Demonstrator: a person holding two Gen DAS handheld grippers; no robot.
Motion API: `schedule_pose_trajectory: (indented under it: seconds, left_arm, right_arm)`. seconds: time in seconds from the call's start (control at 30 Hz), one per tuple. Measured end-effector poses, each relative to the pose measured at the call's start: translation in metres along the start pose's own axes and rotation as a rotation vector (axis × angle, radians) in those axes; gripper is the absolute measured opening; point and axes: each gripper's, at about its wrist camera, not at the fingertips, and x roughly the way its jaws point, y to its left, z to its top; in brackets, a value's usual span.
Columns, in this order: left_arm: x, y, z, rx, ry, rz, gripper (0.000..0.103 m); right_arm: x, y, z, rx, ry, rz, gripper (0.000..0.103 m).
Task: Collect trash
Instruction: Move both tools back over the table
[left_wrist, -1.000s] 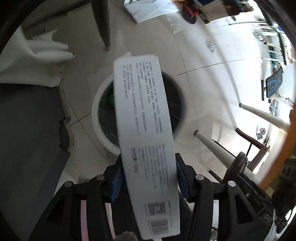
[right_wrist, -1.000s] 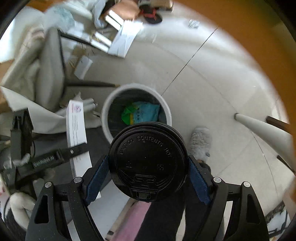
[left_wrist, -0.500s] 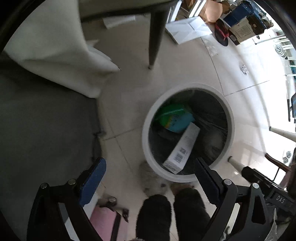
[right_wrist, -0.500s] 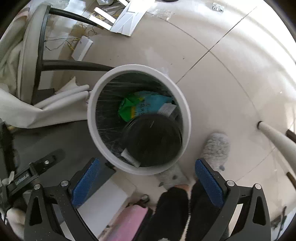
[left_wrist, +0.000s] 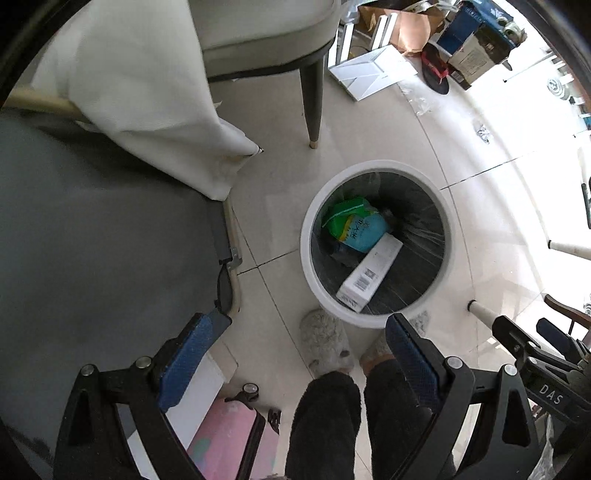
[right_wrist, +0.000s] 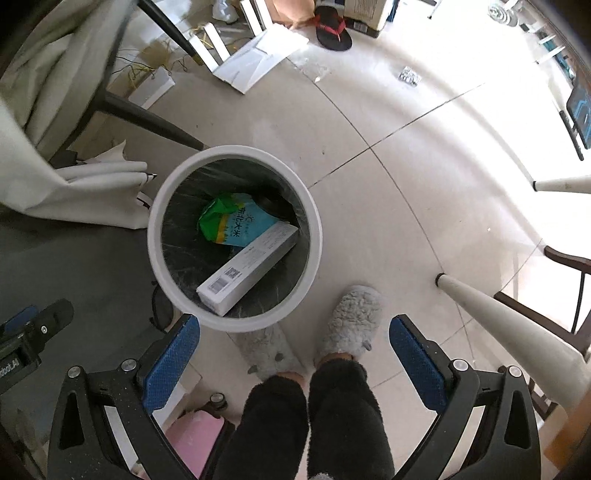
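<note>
A round white trash bin (left_wrist: 306, 254) with a dark liner stands on the tiled floor; it also shows in the right wrist view (right_wrist: 316, 236). Inside lie a long white box (left_wrist: 369, 271), also in the right wrist view (right_wrist: 247, 264), and a green and blue bag (left_wrist: 352, 225), also in the right wrist view (right_wrist: 236, 221). The black cup is hidden from view. My left gripper (left_wrist: 308, 350) is open and empty above the floor near the bin. My right gripper (right_wrist: 293, 354) is open and empty, beside the bin's near rim.
The person's legs and grey slippers (right_wrist: 354, 325) stand by the bin. A grey table (left_wrist: 92, 258) with a white cloth (left_wrist: 140, 92) is at left. A chair leg (left_wrist: 310, 107), white furniture legs (right_wrist: 509, 317), a pink suitcase (left_wrist: 225, 439) and floor clutter (right_wrist: 258, 59) surround.
My left gripper let go of the white box and my right gripper let go of the black lidded cup; both dropped into the bin. Both grippers opened and pulled back higher.
</note>
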Motion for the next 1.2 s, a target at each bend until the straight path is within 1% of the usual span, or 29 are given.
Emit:
schedule_pose_trajectory:
  seconds: [0.13, 0.27, 0.4, 0.43, 0.63, 0.77, 0.87, 0.97, 1.03, 1.13, 1.17, 1.2]
  left_arm:
    - [-0.034, 0.002, -0.014, -0.001, -0.017, -0.005, 0.096]
    - [-0.071, 0.004, -0.027, 0.009, -0.034, -0.005, 0.096]
    - [-0.116, 0.011, -0.041, 0.009, -0.037, -0.032, 0.096]
    - [-0.129, 0.013, -0.045, 0.007, -0.042, -0.038, 0.096]
    - [-0.192, 0.023, -0.067, 0.016, -0.070, -0.055, 0.096]
    - [-0.233, 0.028, -0.081, 0.030, -0.091, -0.061, 0.096]
    - [-0.263, 0.027, -0.087, 0.047, -0.121, -0.048, 0.096]
    - [-0.300, 0.015, -0.086, 0.078, -0.197, -0.026, 0.096]
    - [-0.324, -0.001, -0.078, 0.114, -0.261, -0.015, 0.096]
    - [-0.363, -0.036, -0.059, 0.186, -0.363, 0.002, 0.096]
    - [-0.378, -0.057, -0.050, 0.219, -0.402, 0.011, 0.096]
    - [-0.386, -0.068, -0.045, 0.249, -0.421, 0.025, 0.096]
  right_arm:
    - [-0.031, 0.007, -0.010, -0.014, -0.018, -0.003, 0.103]
    - [-0.071, 0.011, -0.022, -0.021, -0.042, 0.002, 0.103]
    - [-0.127, 0.014, -0.035, -0.018, -0.068, 0.016, 0.103]
    - [-0.135, 0.015, -0.038, -0.019, -0.073, 0.019, 0.103]
    - [-0.216, 0.026, -0.061, -0.042, -0.112, 0.039, 0.103]
    - [-0.265, 0.033, -0.075, -0.061, -0.135, 0.051, 0.103]
    - [-0.296, 0.036, -0.083, -0.062, -0.148, 0.073, 0.103]
    - [-0.332, 0.027, -0.090, -0.026, -0.165, 0.127, 0.103]
    - [-0.355, 0.015, -0.090, 0.017, -0.181, 0.156, 0.103]
    - [-0.390, -0.021, -0.085, 0.121, -0.233, 0.194, 0.103]
    - [-0.403, -0.040, -0.081, 0.165, -0.255, 0.197, 0.103]
    - [-0.411, -0.055, -0.079, 0.196, -0.270, 0.197, 0.103]
